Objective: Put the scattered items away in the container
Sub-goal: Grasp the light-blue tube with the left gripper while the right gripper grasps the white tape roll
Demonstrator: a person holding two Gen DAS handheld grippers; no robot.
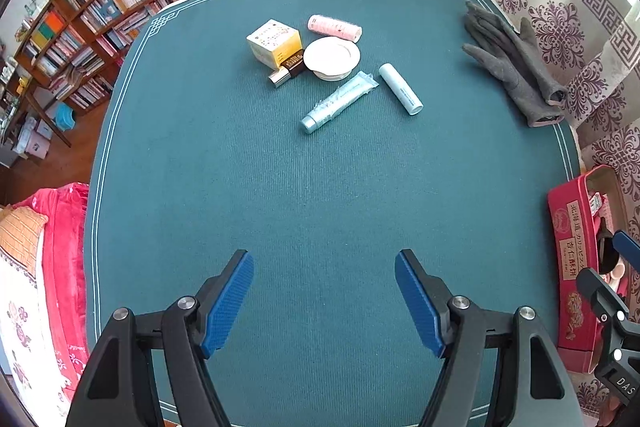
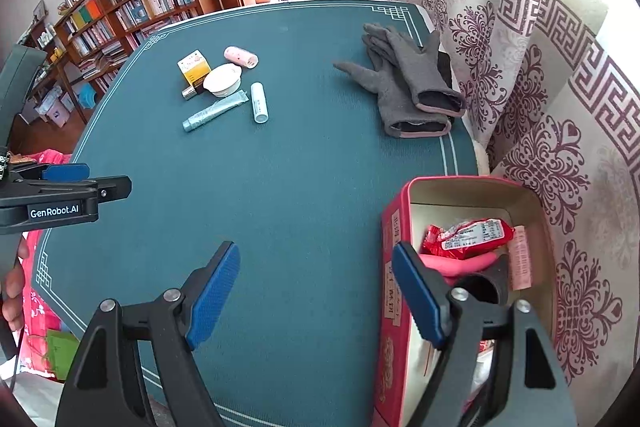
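Note:
On the teal table mat (image 1: 320,187), a cluster lies at the far middle: a yellow-white box (image 1: 274,43), a pink roll (image 1: 335,29), a white round jar (image 1: 331,58), a brown bottle (image 1: 286,69), a pale blue tube (image 1: 338,103) and a white stick (image 1: 401,88). Grey gloves (image 2: 408,83) lie at the far right. The red container (image 2: 394,227) stands at the near right corner, holding a red packet (image 2: 468,231) and a pink item (image 2: 460,263). My left gripper (image 1: 324,299) hangs open over bare mat. My right gripper (image 2: 316,291) is open and empty, its right finger over the container's wall.
Patterned curtains (image 2: 540,107) hang close behind the table's right and far edges. A bookshelf (image 1: 100,7) stands at the far left, and a red blanket (image 1: 64,247) lies beside the table's left edge. A person's hand (image 2: 14,291) shows at the left border of the right wrist view.

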